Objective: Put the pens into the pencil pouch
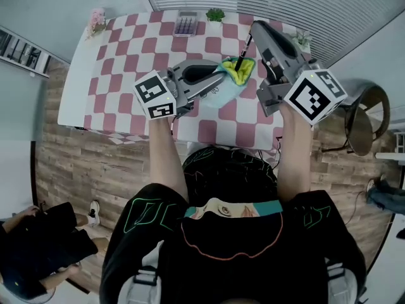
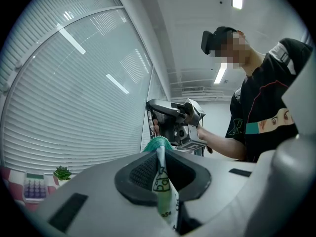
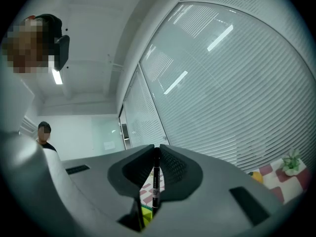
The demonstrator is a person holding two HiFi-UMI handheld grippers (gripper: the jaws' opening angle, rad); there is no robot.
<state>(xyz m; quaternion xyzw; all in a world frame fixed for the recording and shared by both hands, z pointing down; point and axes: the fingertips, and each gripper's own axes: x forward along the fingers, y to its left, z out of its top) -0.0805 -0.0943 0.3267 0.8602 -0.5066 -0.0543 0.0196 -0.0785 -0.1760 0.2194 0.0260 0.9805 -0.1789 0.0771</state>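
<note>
From the head view we see both forearms stretched forward, side by side, over the near edge of the checkered table (image 1: 126,62). The left gripper (image 1: 221,76) lies about level and points right, pinching the pencil pouch (image 1: 235,75), which hangs above the table with its yellow lining showing. The right gripper (image 1: 250,40) reaches farther out and holds a black pen (image 1: 243,54) that slants down, its lower end at the pouch's mouth. A calculator (image 1: 186,23) and a small plant (image 1: 215,14) sit at the far edge.

In the left gripper view the jaws are closed on the pouch's fabric edge (image 2: 163,181), which runs between the pads. Beyond it the right gripper (image 2: 175,120) is raised with the pen (image 2: 149,122) upright at its tip.

In the right gripper view the jaws are pressed together on the pen (image 3: 156,177), which stands upright between the pads, with the pouch's yellow lining (image 3: 146,212) just below
</note>
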